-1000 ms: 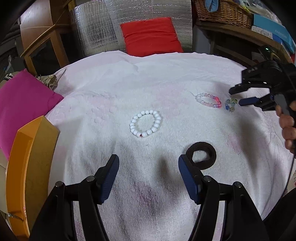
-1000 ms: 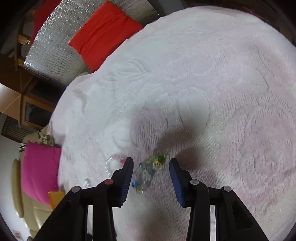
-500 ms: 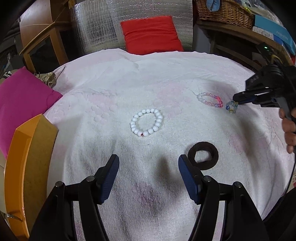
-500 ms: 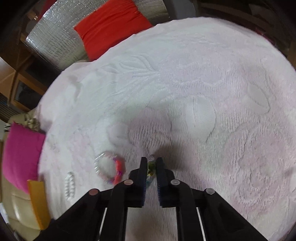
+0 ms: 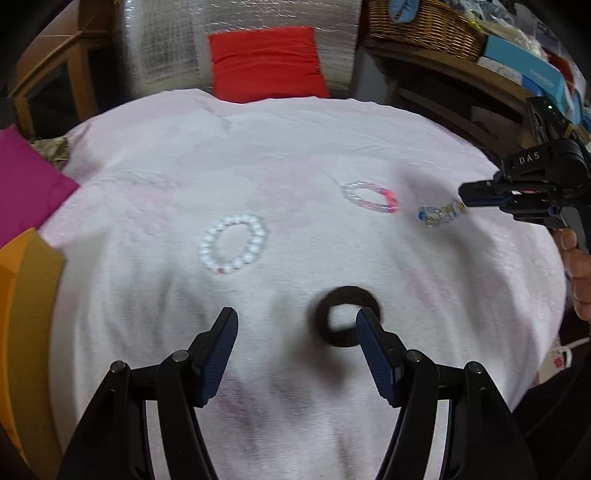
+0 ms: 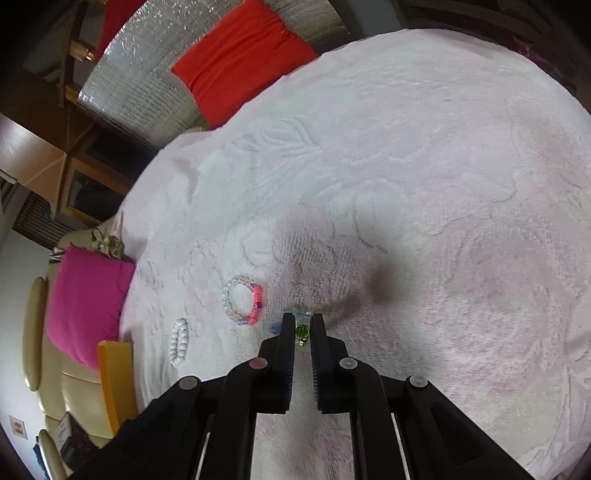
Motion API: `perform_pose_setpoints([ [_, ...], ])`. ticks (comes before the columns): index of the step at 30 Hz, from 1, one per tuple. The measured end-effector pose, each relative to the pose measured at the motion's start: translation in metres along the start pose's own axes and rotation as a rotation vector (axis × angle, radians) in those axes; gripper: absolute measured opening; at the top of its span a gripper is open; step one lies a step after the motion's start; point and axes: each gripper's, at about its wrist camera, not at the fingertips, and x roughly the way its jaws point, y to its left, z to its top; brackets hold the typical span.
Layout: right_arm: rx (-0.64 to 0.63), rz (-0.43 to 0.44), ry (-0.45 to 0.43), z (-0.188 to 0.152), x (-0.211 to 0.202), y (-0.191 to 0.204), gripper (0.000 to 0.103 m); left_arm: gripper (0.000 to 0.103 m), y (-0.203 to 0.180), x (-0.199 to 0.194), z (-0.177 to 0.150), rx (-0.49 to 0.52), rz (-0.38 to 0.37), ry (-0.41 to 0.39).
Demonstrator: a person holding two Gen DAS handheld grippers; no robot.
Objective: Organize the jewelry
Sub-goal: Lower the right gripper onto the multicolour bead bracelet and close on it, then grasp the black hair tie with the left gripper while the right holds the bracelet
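My right gripper (image 6: 303, 326) is shut on a multicoloured glass-bead bracelet (image 5: 439, 214), which hangs from its tips (image 5: 463, 197) just above the white cloth; green and blue beads (image 6: 302, 331) show between the fingers. A pink and clear bead bracelet (image 5: 371, 196) (image 6: 243, 304) lies just left of it. A white pearl bracelet (image 5: 232, 243) (image 6: 179, 341) lies mid-cloth. A black hair tie (image 5: 345, 315) lies by my left gripper's right finger. My left gripper (image 5: 295, 332) is open and empty, low over the cloth.
The white towel-covered table (image 5: 184, 147) fills both views. An orange box (image 5: 22, 295) stands at the left edge beside a magenta cushion (image 5: 26, 192). A red cushion (image 5: 266, 62) and a silver foil panel are behind; a wicker basket (image 5: 424, 26) sits on shelves at right.
My right gripper closed on the multicoloured bracelet and has lifted it off the cloth. My left gripper has drifted right and forward, toward the black hair tie.
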Motion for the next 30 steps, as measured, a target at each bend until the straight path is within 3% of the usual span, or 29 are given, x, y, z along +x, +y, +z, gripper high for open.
perform_pose_setpoints([
  [7,0.024,0.004,0.017,0.004,0.001,-0.009,0.009,0.068,-0.011,0.012,0.004,0.008,-0.076,0.04],
  [15,0.01,0.017,0.043,-0.001,0.009,-0.004,0.009,0.067,-0.008,0.029,0.009,-0.03,-0.065,0.077],
  [20,0.014,0.046,0.018,0.0,0.003,-0.003,0.009,0.039,-0.013,0.025,0.011,0.0,-0.094,0.064],
  [22,0.02,0.067,0.008,0.0,0.001,-0.003,0.009,0.02,-0.014,0.023,0.011,0.011,-0.117,0.059],
  [28,0.009,0.122,-0.038,0.002,-0.009,0.003,0.009,0.007,-0.01,0.011,0.011,0.012,-0.125,0.017],
  [30,-0.006,0.144,-0.057,0.002,-0.013,0.009,0.009,0.007,-0.007,0.005,0.011,0.007,-0.126,-0.005],
])
